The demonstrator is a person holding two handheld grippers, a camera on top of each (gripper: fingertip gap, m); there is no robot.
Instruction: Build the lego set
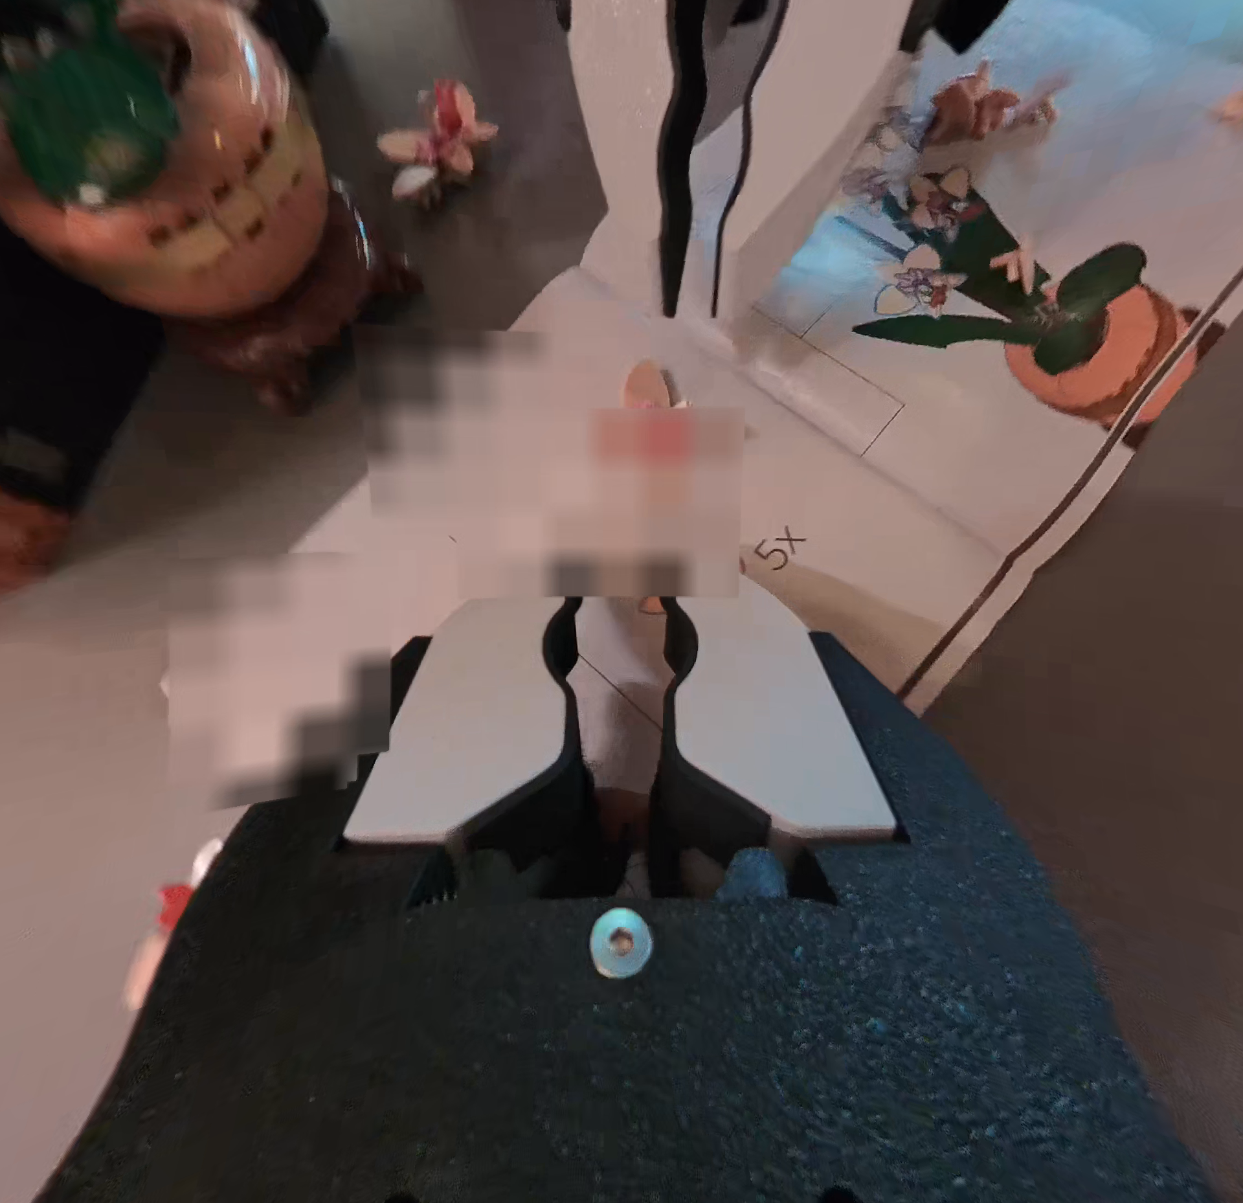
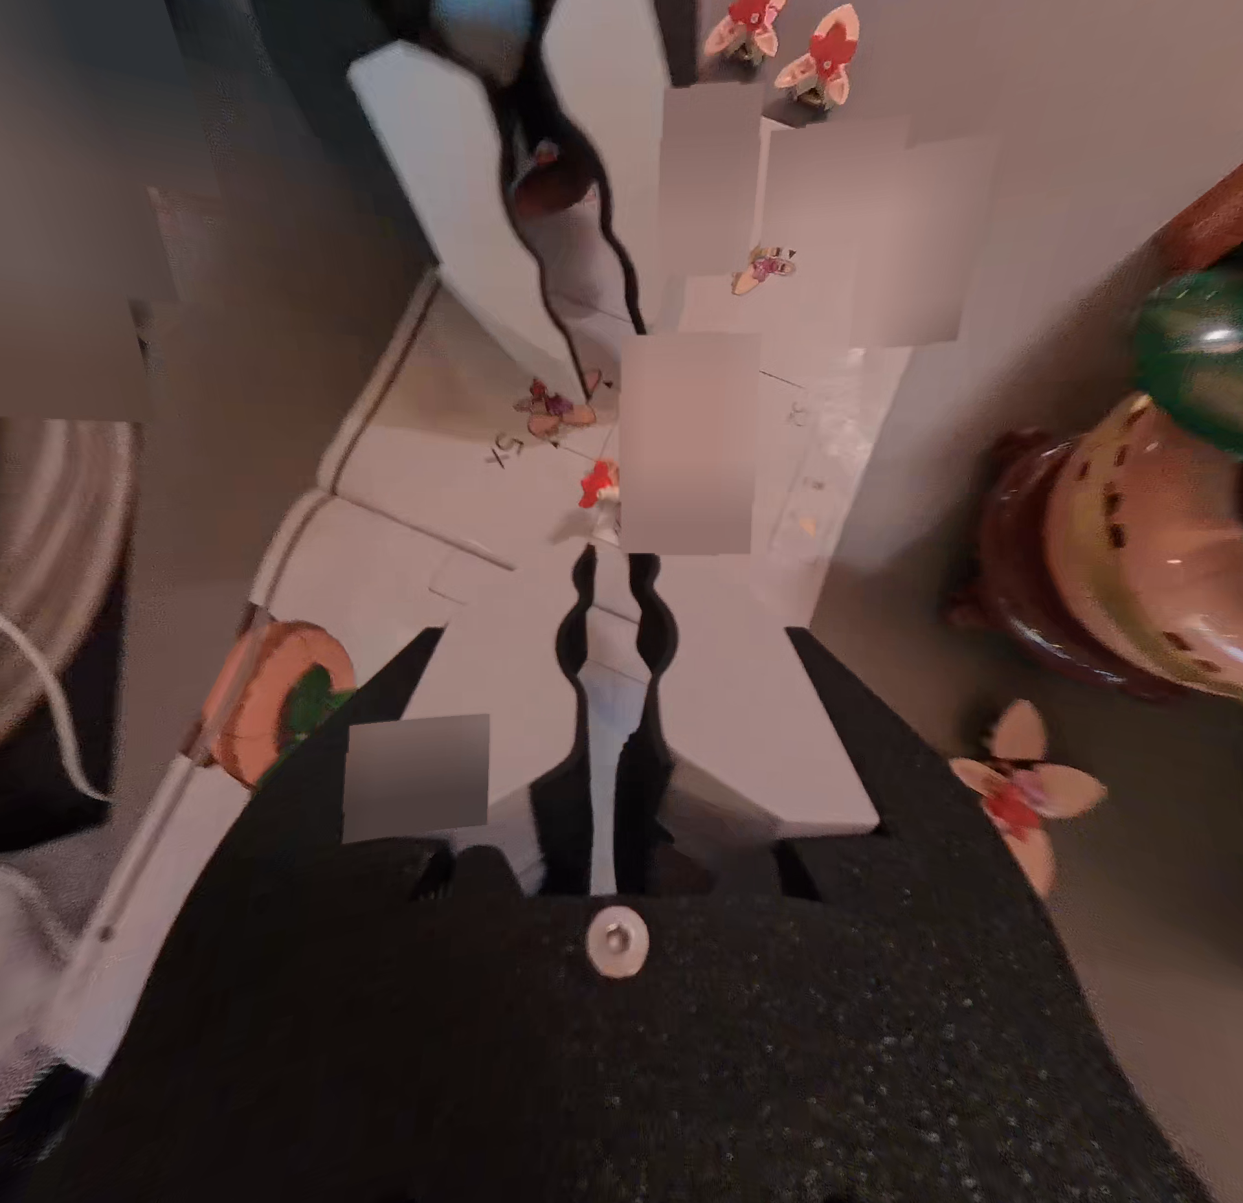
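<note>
Lego flower (image 2: 598, 488) sits pinched in our right fingers (image 2: 622, 555) above the booklet (image 2: 403, 491); our left fingers (image 1: 622, 616), slightly parted, look empty—a slip could drop it.

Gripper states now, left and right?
Left gripper: cannot tell, tips hidden behind a blur patch.
Right gripper: closed on red flower piece.

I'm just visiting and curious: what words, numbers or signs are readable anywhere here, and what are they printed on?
I won't quote writing, so here is where it stands.
Instruction booklet: one short, legible printed mark beside a flower drawing.
Same booklet, farther along the page: two small marks, too blurred to read.
Ceramic figurine: dash patterns only, no writing.
Nothing else bears readable text; several patches are blurred over.
</note>
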